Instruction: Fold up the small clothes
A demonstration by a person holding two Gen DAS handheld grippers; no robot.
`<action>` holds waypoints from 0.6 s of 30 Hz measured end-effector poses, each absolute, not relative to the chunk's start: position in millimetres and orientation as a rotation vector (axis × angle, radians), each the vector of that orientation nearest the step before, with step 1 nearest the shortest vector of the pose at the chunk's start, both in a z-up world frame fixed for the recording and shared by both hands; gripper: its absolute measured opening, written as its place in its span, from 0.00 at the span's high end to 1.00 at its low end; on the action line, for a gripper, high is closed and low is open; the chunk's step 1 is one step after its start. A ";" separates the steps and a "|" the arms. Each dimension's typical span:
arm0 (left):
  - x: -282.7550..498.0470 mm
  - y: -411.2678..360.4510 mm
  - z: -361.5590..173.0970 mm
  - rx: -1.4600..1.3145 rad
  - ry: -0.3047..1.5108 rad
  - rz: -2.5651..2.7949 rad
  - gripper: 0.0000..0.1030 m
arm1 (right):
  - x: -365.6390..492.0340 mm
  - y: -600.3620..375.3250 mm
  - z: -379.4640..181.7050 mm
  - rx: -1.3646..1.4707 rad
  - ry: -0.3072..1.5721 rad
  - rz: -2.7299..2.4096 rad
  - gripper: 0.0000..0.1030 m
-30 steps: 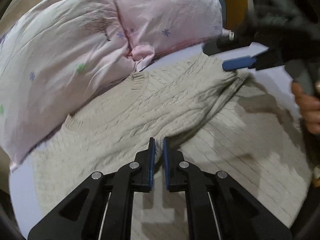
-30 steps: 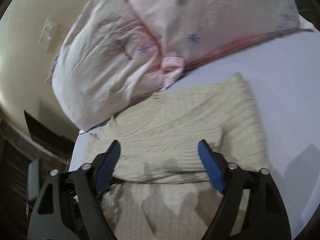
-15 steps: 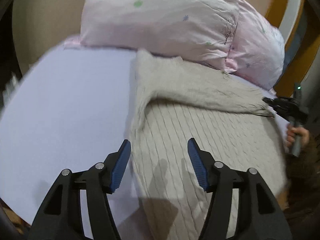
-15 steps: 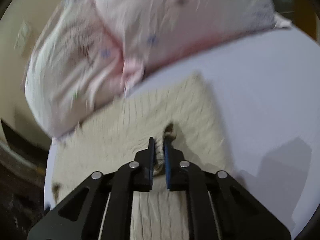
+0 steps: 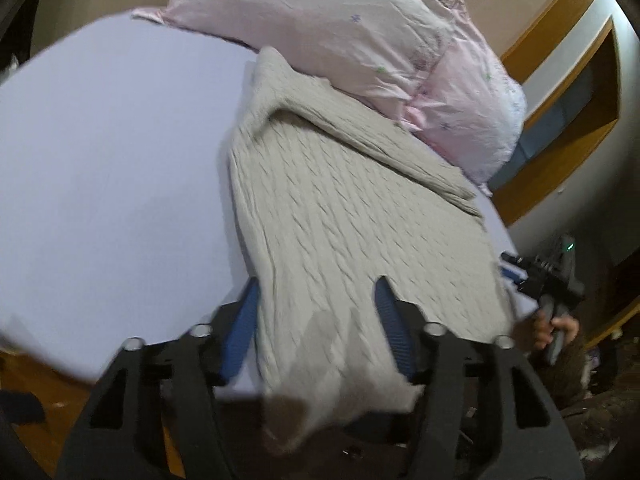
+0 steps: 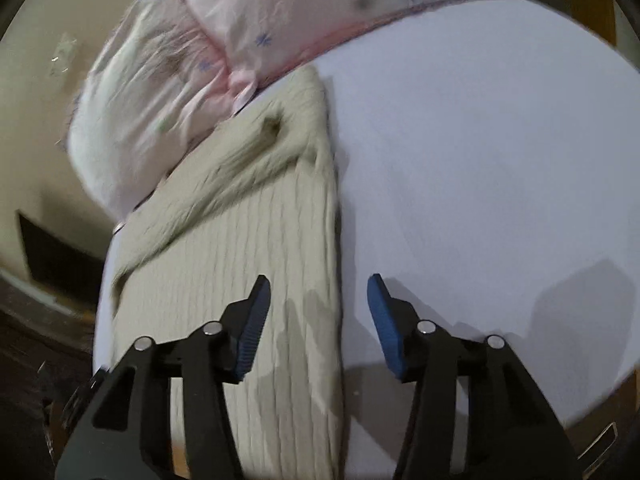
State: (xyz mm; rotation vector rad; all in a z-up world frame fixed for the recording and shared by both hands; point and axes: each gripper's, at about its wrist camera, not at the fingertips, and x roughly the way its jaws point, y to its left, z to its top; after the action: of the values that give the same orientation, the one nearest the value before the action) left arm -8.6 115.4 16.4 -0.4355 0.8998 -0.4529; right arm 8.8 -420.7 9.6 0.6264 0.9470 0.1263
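A beige cable-knit sweater (image 5: 332,216) lies flat on the lavender bed sheet (image 5: 100,168), its sleeve folded across the top below the pillows. Its near hem hangs over the bed edge. My left gripper (image 5: 316,312) is open, its blue fingers straddling the hem without gripping it. In the right wrist view the sweater (image 6: 240,264) lies to the left. My right gripper (image 6: 318,312) is open and empty over the sweater's right edge. The right gripper also shows in the left wrist view (image 5: 540,280), at the sweater's far right side.
Two pink pillows (image 5: 360,40) lie along the head of the bed, touching the sweater's top; they also show in the right wrist view (image 6: 192,60). Bare sheet (image 6: 480,160) spreads right of the sweater. Wooden trim (image 5: 560,40) and dark floor lie beyond the bed.
My right gripper, shut on the folded sleeve half a second ago, has opened and pulled back. My left gripper, open since half a second ago, has drawn back to the hem.
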 end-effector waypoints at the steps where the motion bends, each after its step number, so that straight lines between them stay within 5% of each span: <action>1: -14.2 115.6 14.9 -0.449 0.901 -0.464 0.56 | -1.7 -417.6 4.1 0.669 0.961 0.205 0.64; 5: -34.4 118.7 2.1 -0.584 0.918 -0.550 0.73 | -43.6 -408.0 -13.4 0.735 0.969 0.394 0.66; 9: -42.4 117.2 -4.5 -0.644 0.915 -0.570 0.79 | -68.6 -410.3 -28.8 0.805 0.959 0.501 0.69; 10: -42.0 115.3 -4.8 -0.643 0.923 -0.572 0.82 | -71.0 -409.6 -31.2 0.811 0.961 0.515 0.74; 11: -41.3 112.8 -4.4 -0.644 0.931 -0.583 0.92 | -69.8 -406.4 -33.9 0.810 0.974 0.527 0.94; 18: -12.2 108.3 60.9 -0.560 0.794 -0.627 0.94 | -32.1 -406.7 20.7 0.831 0.743 0.650 0.94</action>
State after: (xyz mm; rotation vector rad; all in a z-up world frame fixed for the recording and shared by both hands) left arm -12.2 108.3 60.9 -0.5604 0.7944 -0.6270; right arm -32.1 -406.7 20.7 0.8312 0.7432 0.6496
